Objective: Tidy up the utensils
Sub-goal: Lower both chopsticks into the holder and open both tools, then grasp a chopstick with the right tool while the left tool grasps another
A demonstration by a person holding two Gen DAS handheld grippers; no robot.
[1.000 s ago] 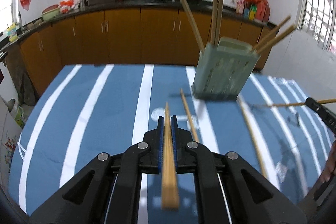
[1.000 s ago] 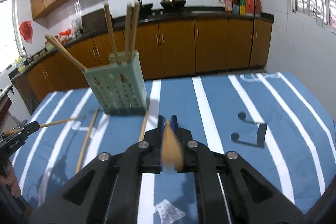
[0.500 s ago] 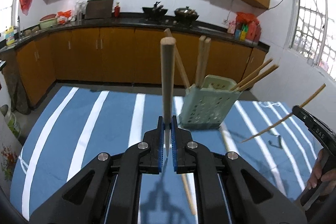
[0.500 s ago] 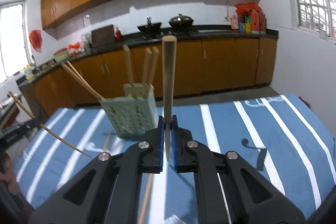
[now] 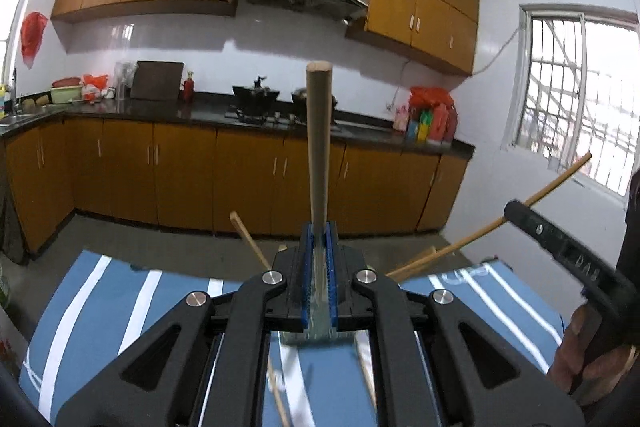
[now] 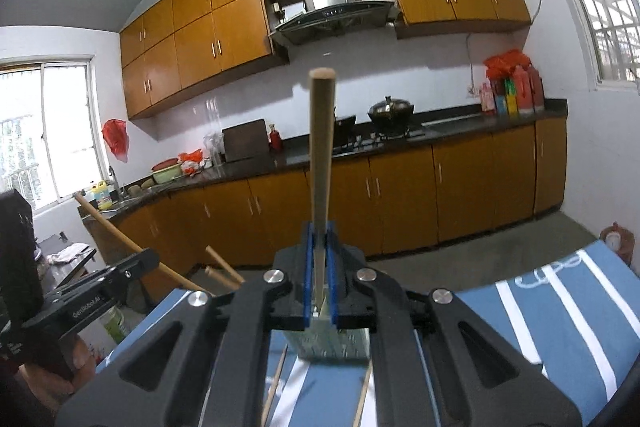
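The left gripper (image 5: pixel 319 279) is clamped on a round wooden chopstick (image 5: pixel 319 147) standing upright at frame centre; the right gripper (image 6: pixel 319 279) likewise pinches a second wooden chopstick (image 6: pixel 321 155) upright. Just below each gripper, the pale green perforated utensil holder (image 6: pixel 332 345) stands on the blue white-striped desk (image 6: pixel 560 311), with loose chopsticks (image 6: pixel 276 387) lying beside it.

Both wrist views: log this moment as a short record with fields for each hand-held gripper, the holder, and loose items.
left hand-held gripper: shut on a chopstick, held upright
right hand-held gripper: shut on a second chopstick, held upright
holder: pale green, mostly hidden below both grippers, on the blue striped cloth
in holder: leaning chopsticks poke up beside the gripper
loose chopsticks: lying on the cloth near the holder
next step (judgement): probably lowering both held chopsticks into the holder
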